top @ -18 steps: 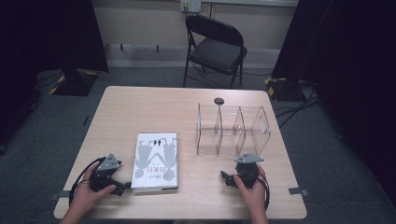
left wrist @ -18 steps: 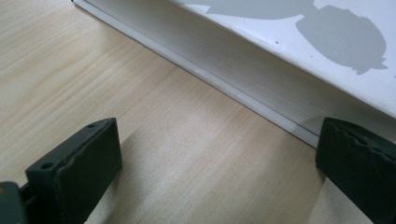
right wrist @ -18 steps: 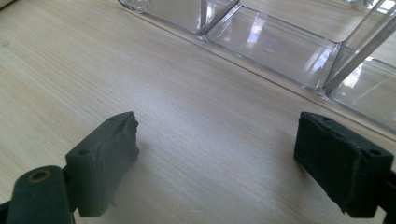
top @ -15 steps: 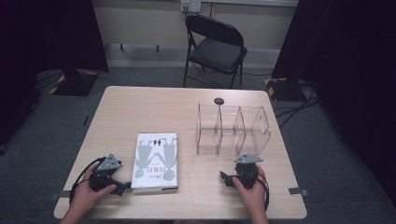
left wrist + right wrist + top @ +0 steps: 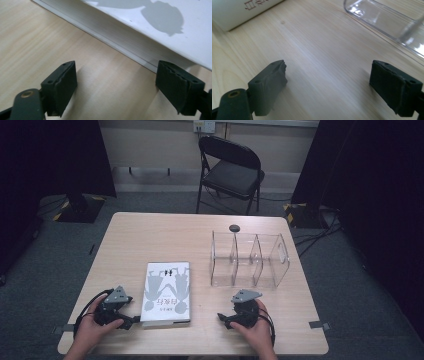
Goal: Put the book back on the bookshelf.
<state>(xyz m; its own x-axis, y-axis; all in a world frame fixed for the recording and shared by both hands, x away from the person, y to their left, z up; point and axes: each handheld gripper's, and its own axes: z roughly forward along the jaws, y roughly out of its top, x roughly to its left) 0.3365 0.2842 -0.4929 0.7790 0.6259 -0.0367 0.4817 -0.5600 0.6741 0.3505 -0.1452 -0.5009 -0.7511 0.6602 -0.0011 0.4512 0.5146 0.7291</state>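
Your book (image 5: 166, 292), flat at the table's (image 5: 150, 235) 6 o'clock edge, looks heavy, stiff and slick-covered, so take its thick page edge with your empty, spread left gripper (image 5: 131, 321).

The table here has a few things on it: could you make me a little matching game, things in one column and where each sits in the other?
Things:
1. white book
2. clear plastic organizer
3. small dark round thing
4. left gripper

Places:
a. at the table's far edge, behind the organizer
b. lying flat, left of the middle
c. beside the book's near left corner, jaws open
d. standing on the right half

Pairs: 1-b, 2-d, 3-a, 4-c
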